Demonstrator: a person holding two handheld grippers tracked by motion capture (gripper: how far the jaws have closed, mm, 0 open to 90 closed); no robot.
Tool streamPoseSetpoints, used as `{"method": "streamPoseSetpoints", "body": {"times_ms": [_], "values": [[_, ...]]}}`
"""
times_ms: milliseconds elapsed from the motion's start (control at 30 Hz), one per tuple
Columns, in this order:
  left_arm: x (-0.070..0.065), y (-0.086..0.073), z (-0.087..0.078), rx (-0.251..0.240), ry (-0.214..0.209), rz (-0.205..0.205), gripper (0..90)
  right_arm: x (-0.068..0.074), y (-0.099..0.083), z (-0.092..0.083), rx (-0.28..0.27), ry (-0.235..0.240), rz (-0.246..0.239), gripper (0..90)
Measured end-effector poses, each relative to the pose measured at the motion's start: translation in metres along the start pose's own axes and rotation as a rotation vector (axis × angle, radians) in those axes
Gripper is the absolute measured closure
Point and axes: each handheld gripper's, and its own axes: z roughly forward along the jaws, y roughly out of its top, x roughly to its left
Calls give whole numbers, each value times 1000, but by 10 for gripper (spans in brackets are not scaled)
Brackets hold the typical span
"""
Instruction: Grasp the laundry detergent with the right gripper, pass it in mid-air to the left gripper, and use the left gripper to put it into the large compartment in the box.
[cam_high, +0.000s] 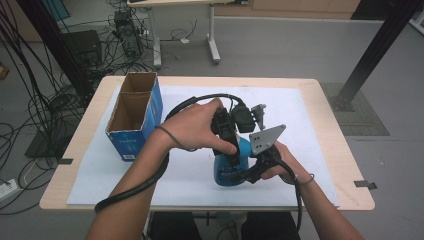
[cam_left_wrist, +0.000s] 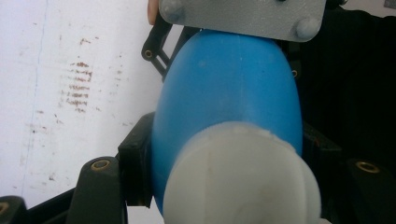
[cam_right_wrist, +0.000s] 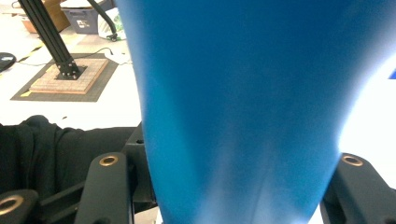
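Blue bottle (cam_high: 243, 150) is clamped by both the left gripper (cam_high: 231, 150) and right gripper (cam_high: 240, 176); cardboard box (cam_high: 134, 116) at ten o'clock awaits, judging loading undone.

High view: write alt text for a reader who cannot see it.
Two hand-held grippers clamp a blue bottle above a white mat: the left gripper from above, the right gripper from the lower right. An open cardboard box stands at the left.

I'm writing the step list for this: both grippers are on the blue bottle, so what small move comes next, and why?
Probably the left gripper twists the white cap, since it is clamped near it while the right gripper steadies the blue bottle.
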Motion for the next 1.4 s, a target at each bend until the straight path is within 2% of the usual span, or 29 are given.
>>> {"method": "streamPoseSetpoints", "body": {"times_ms": [267,433,1400], "values": [[0,0,1,8,-3,-10,367,0,0,1,2,0,-2,417],[0,0,0,-2,1,-5,366,-1,0,1,-2,-2,0,417],[-3,2,-2,16,6,-8,368,1,1,0,-3,-1,-7,417]]}}
